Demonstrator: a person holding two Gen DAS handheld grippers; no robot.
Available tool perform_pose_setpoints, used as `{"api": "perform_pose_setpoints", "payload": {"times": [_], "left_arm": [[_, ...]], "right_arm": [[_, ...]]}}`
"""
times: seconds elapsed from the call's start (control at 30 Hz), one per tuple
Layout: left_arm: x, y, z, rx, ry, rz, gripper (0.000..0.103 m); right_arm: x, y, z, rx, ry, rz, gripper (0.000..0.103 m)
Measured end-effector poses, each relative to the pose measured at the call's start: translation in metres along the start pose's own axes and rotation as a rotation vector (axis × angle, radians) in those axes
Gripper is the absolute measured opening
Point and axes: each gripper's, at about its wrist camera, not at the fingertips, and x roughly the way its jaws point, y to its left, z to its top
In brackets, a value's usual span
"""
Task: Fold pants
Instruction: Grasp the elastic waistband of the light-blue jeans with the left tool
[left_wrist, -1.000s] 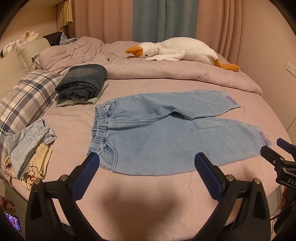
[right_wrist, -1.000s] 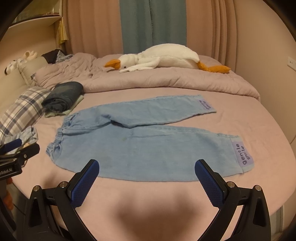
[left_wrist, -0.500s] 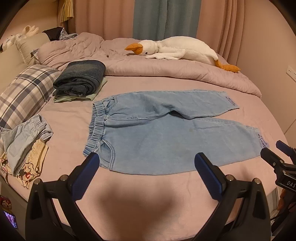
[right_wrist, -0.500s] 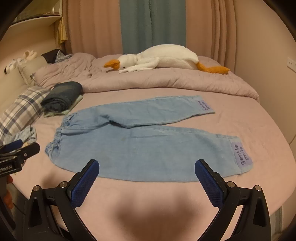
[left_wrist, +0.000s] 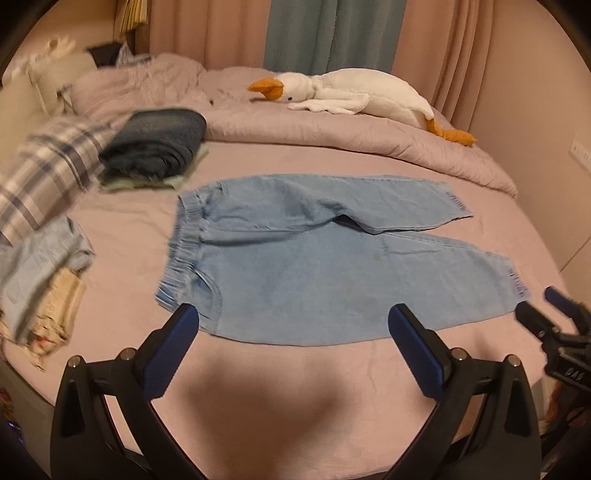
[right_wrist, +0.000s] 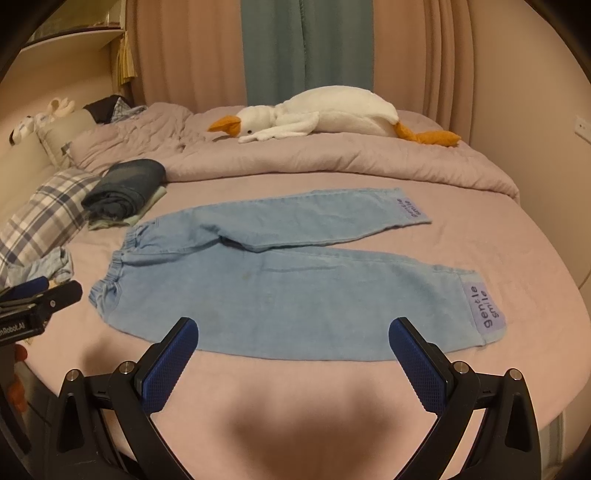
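Note:
Light blue denim pants (left_wrist: 314, 266) (right_wrist: 295, 291) lie flat on the pink bed, elastic waistband to the left and both legs spread rightward. Purple "gentle smile" patches mark the cuffs (right_wrist: 487, 308). My left gripper (left_wrist: 293, 325) hovers open above the near edge of the pants, its left blue pad (left_wrist: 173, 343) close to the waistband corner. My right gripper (right_wrist: 293, 339) is open too, over the near leg's lower edge. Nothing sits between either pair of fingers. Each gripper shows at the other view's edge: the right one (left_wrist: 554, 325), the left one (right_wrist: 40, 291).
A stack of folded dark jeans (left_wrist: 155, 144) (right_wrist: 125, 186) sits back left beside a plaid pillow (right_wrist: 44, 221). Crumpled clothes (left_wrist: 44, 280) lie at the left edge. A white goose plush (left_wrist: 354, 94) (right_wrist: 317, 112) rests on the bunched duvet (right_wrist: 332, 158) behind.
Both grippers have moved forward and down toward the pants, which now reach the fingertips. The left view has swung slightly left. The pants have not moved.

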Motion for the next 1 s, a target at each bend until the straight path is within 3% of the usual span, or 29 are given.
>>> {"api": "perform_pose_setpoints", "payload": {"times": [0.17, 0.33, 0.5, 0.63, 0.7, 0.9, 0.93, 1.0], "left_arm": [[0.029, 0.039, -0.009, -0.199, 0.096, -0.138, 0.103], [0.065, 0.081, -0.031, -0.373, 0.192, -0.166, 0.102], [0.088, 0.103, -0.047, -0.487, 0.268, -0.163, 0.101], [0.095, 0.114, -0.05, -0.539, 0.231, -0.173, 0.1], [0.095, 0.116, -0.042, -0.543, 0.184, -0.155, 0.098], [0.12, 0.133, -0.019, -0.562, 0.135, -0.065, 0.07], [0.122, 0.136, -0.017, -0.57, 0.135, -0.053, 0.061], [0.124, 0.146, -0.015, -0.599, 0.141, -0.031, 0.041]], "right_arm": [[0.012, 0.008, -0.01, -0.069, 0.001, 0.033, 0.103], [0.035, 0.029, -0.033, -0.246, 0.016, 0.014, 0.103], [0.061, 0.048, -0.053, -0.379, 0.047, 0.06, 0.098], [0.083, 0.066, -0.061, -0.499, 0.042, 0.059, 0.092], [0.097, 0.077, -0.065, -0.564, 0.049, 0.068, 0.08], [0.12, 0.094, -0.064, -0.644, 0.018, 0.101, 0.075], [0.123, 0.095, -0.062, -0.644, 0.016, 0.107, 0.074], [0.128, 0.097, -0.057, -0.633, 0.033, 0.148, 0.059]]}}
